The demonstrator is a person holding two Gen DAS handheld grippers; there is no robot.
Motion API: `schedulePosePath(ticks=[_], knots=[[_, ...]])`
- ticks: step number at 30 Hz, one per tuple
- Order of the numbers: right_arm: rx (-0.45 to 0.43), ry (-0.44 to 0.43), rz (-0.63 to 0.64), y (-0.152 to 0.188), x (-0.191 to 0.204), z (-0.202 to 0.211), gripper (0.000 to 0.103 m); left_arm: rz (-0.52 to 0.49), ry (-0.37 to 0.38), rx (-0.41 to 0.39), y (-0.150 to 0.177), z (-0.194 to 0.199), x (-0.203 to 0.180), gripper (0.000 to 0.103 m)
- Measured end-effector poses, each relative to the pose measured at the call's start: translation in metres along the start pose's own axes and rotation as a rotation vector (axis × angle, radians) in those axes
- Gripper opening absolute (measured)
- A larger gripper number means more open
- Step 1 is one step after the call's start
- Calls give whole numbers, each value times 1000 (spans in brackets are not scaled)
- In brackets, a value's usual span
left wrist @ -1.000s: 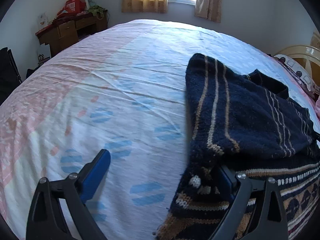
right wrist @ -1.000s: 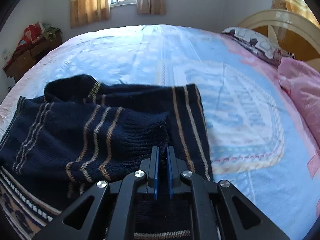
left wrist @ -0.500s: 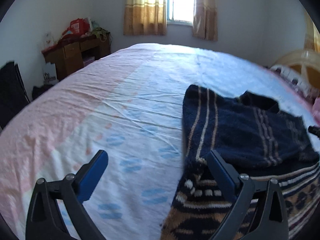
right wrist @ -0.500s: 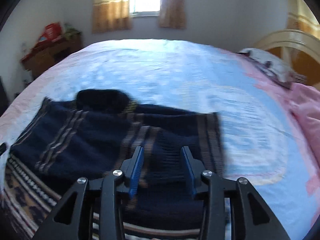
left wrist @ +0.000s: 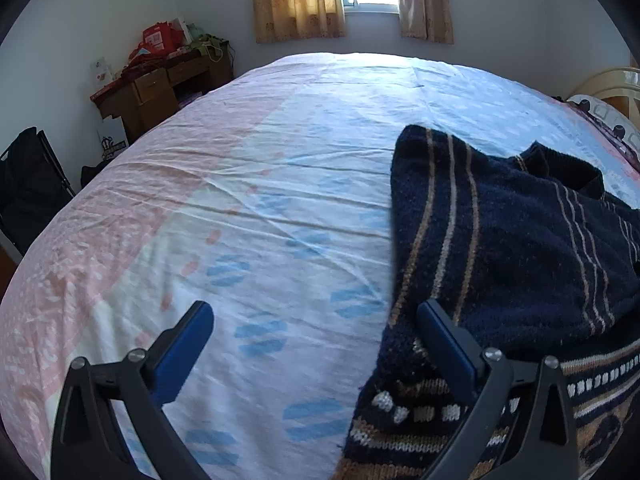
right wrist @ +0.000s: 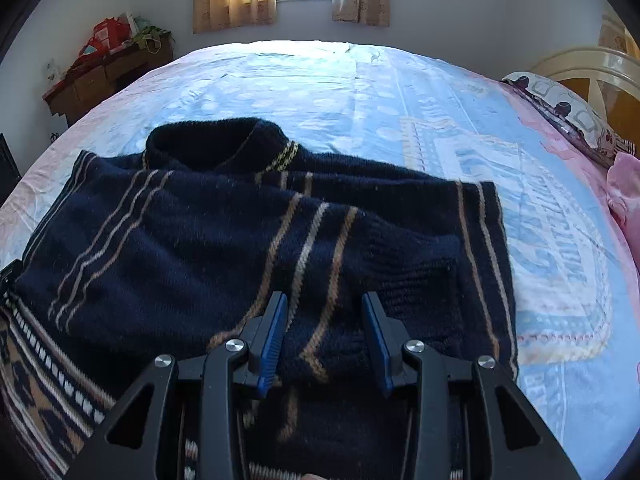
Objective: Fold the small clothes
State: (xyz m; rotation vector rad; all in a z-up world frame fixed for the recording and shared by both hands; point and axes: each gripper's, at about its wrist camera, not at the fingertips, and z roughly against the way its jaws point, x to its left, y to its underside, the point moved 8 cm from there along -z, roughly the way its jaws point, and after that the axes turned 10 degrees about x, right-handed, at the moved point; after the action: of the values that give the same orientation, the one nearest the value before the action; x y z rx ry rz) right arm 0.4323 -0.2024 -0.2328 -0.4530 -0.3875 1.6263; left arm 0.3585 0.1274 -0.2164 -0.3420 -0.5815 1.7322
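Note:
A dark navy knitted sweater (right wrist: 240,248) with tan stripes and a patterned hem lies on the bed, both sleeves folded in across its body. In the left wrist view the sweater (left wrist: 512,248) fills the right side. My left gripper (left wrist: 316,320) is open and empty above the sweater's left edge; its right finger hangs over the knit. My right gripper (right wrist: 325,320) is open and empty just above the folded sleeve near the cuff (right wrist: 416,264).
The bed sheet (left wrist: 260,208) is pink, white and blue and spreads wide to the left. A wooden desk (left wrist: 160,88) with clutter stands by the far wall. A pillow (right wrist: 568,108) and a pink cloth (right wrist: 624,192) lie at the right near the headboard.
My right gripper was shut on the sleeve cuff, then opened and let it lie on the sweater, pulling back slightly. My left gripper stayed open and lifted a little.

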Motion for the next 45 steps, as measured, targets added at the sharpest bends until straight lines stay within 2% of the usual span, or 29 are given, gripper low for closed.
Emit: schedulePosePath(ticks=[4,6,10,13,16,17,18,19,21,24,27,29,30,32,33,35,38,43,45], knots=[[-9,11,31,7,2,6,40,3,14,-4,7,2,0,103],[-9,-11,29,5,0,10,40,9,20,-3,8,2,0,103],[-54,-35,-78,-16,-31,20,40,10,23,-3,7,2,1,103],[-37,-60,-181,-32,-61,12,40,22,52,9,7,-1,3,103],[16,-94,-196,-42,-69,-6,40,46,94,27,7,-4,5,103],[52,-90,-186,-42,-67,-17,39,55,108,32,7,-6,6,103],[60,-57,-172,-43,-69,-22,31,67,123,38,7,-7,6,103],[48,-7,-147,-45,-69,-23,24,74,134,43,8,-9,6,103],[28,103,-94,-50,-70,-26,22,82,145,50,8,-10,6,103],[29,57,-155,-51,-78,-24,22,84,148,50,8,-11,5,103],[-21,-32,-202,-43,-77,1,23,88,152,51,7,-11,3,103],[-27,-97,-151,-32,-56,10,24,86,146,48,7,-10,2,103],[-6,-102,-99,-24,-46,9,25,81,143,46,7,-9,2,103],[42,-43,-12,-5,-33,1,25,73,143,45,7,-6,3,103],[28,-25,6,-1,-31,3,25,66,148,49,8,-5,3,103],[18,-47,-9,5,-35,9,25,50,159,40,10,4,4,103],[5,-135,-116,12,-51,24,25,19,139,30,20,18,8,103],[51,-67,-118,35,-62,16,27,-64,125,19,47,31,-2,103],[21,-81,-108,38,-65,15,27,-94,98,34,53,26,-6,103]])
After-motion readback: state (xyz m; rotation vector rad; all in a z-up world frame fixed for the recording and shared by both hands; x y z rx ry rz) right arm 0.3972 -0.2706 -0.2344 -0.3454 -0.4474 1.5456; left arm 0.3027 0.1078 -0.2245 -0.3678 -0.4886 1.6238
